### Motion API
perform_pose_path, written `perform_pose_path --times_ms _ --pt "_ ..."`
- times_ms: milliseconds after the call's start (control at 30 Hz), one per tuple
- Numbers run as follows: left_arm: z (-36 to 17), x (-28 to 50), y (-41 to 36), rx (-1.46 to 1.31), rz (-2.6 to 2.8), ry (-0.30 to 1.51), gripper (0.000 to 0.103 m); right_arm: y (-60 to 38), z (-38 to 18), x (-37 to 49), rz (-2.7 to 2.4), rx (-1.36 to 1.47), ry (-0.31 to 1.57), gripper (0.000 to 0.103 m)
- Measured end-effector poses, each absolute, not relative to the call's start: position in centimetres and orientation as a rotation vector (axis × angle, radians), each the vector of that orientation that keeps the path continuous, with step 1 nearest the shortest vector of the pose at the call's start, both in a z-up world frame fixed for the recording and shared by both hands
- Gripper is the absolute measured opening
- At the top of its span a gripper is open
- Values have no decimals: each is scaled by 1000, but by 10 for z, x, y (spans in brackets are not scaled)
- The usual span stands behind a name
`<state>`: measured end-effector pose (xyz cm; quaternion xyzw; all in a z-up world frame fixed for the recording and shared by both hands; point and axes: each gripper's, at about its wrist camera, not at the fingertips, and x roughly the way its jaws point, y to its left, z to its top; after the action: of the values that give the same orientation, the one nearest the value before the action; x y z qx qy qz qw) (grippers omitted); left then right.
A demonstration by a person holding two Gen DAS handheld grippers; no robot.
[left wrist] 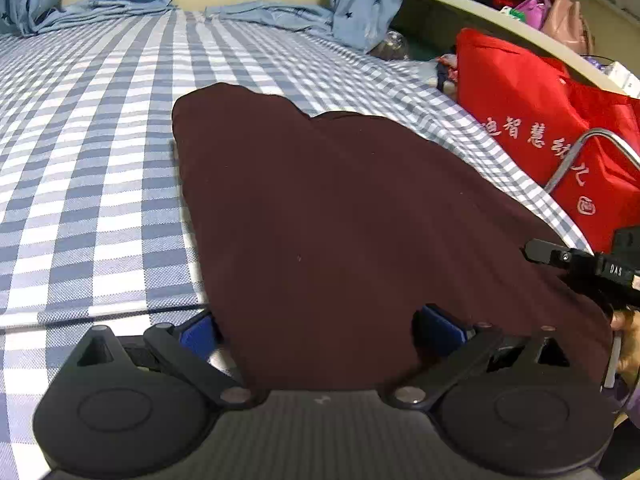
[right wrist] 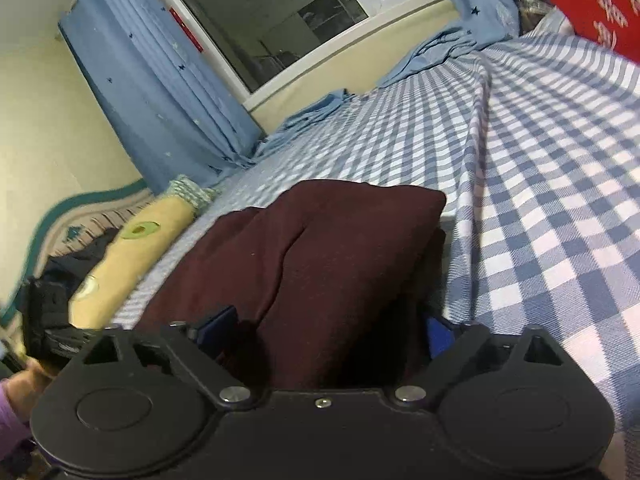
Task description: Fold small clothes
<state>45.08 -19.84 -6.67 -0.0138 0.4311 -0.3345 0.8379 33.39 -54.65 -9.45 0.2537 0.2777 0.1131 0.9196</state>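
Garment (left wrist: pixel 328 216), dark maroon, spread flat on blue-white checked bedsheet (left wrist: pixel 92 152), filling centre toward 6 o'clock in left wrist view. Left gripper (left wrist: pixel 320 328) spread wide, blue pads either side of near hem, cloth between them. Right gripper (right wrist: pixel 332 332) likewise parted, folded maroon layers between fingers. Red bag (left wrist: pixel 552 120) at 2 o'clock. Blue curtain (right wrist: pixel 160 92) at 10 o'clock in right view.

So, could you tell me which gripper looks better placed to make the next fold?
Probably the right gripper: the maroon garment is bunched up between its fingers, while by the left gripper it lies flat.
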Motion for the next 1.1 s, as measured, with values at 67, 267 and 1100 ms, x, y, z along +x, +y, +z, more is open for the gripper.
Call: perform_pose_path --times_ms 67,267,1100 --pt "-66 453 -203 -13 -706 923 103 -541 -92 332 212 480 567 81" --pt "-63 458 -206 -4 -705 960 100 -529 -87 329 184 402 562 62" --pt "-50 469 -176 -282 -648 958 22 -470 -22 322 127 137 450 11"
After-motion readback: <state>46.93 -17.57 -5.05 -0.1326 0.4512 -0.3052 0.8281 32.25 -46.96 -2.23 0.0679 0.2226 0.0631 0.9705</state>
